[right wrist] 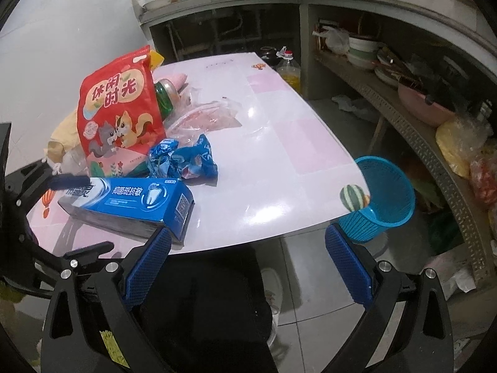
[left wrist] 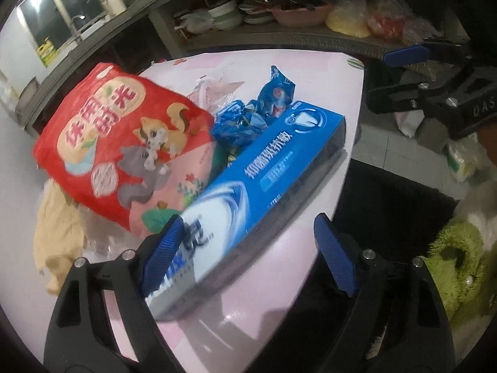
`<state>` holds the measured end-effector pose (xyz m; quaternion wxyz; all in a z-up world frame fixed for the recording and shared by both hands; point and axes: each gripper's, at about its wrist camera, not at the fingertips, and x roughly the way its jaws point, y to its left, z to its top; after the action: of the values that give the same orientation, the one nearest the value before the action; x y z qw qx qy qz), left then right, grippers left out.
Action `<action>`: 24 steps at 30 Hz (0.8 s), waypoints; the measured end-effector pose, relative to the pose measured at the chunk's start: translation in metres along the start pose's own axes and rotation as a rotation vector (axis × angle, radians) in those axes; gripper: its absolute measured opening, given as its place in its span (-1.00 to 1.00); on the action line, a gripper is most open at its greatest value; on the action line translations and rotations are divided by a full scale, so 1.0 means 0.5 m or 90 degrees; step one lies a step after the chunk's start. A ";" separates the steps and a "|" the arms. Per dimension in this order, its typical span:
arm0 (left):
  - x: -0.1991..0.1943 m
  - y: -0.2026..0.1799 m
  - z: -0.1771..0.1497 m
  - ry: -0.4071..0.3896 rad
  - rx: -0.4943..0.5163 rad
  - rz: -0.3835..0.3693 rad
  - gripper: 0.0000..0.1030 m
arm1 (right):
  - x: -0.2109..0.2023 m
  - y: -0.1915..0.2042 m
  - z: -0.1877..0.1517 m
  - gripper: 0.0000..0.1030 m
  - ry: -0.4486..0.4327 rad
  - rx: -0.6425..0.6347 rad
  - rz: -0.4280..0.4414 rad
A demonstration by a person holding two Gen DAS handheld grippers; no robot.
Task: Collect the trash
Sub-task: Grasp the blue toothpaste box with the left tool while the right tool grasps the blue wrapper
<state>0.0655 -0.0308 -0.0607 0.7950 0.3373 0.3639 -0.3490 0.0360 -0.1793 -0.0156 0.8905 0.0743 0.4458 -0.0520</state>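
Note:
A blue toothpaste box lies on the pink table. My left gripper is open, its fingers on either side of the box's near end; the left pad is at the box's side. The box also shows in the right wrist view. Behind it lie a crumpled blue wrapper, a red snack bag and clear plastic wrappers. My right gripper is open and empty at the table's near edge. A blue mesh bin stands on the floor beside the table's right corner.
A green jar and a yellow cloth lie behind the snack bag. Shelves with bowls and bagged goods run along the right. A dark stool stands below the table edge. A green plush toy lies on the floor.

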 end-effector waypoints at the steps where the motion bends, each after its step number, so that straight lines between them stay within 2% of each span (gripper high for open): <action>1: 0.006 0.002 0.008 0.003 0.013 0.007 0.58 | 0.004 -0.001 -0.001 0.88 0.003 0.002 0.004; 6: 0.034 0.002 0.040 0.013 0.050 -0.027 0.58 | 0.014 -0.006 -0.006 0.88 0.013 0.009 0.017; 9: 0.040 0.001 0.045 0.020 0.044 -0.048 0.56 | 0.022 -0.011 -0.011 0.88 0.023 0.016 0.021; 15: 0.018 -0.005 0.024 0.036 0.016 -0.076 0.31 | 0.039 -0.030 -0.008 0.88 0.032 0.026 0.029; 17: 0.020 -0.011 0.021 0.047 0.021 -0.081 0.29 | 0.043 -0.038 0.002 0.87 0.031 0.028 0.043; 20: 0.030 -0.014 0.027 0.054 0.020 -0.093 0.31 | 0.054 -0.047 0.032 0.81 0.032 0.036 0.095; 24: 0.044 -0.022 0.034 0.067 0.013 -0.118 0.26 | 0.090 -0.044 0.083 0.70 0.073 0.060 0.232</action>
<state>0.0735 -0.0569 -0.0730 0.7356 0.3281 0.4316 -0.4061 0.0919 -0.2098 -0.0290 0.8539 0.1980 0.4720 0.0939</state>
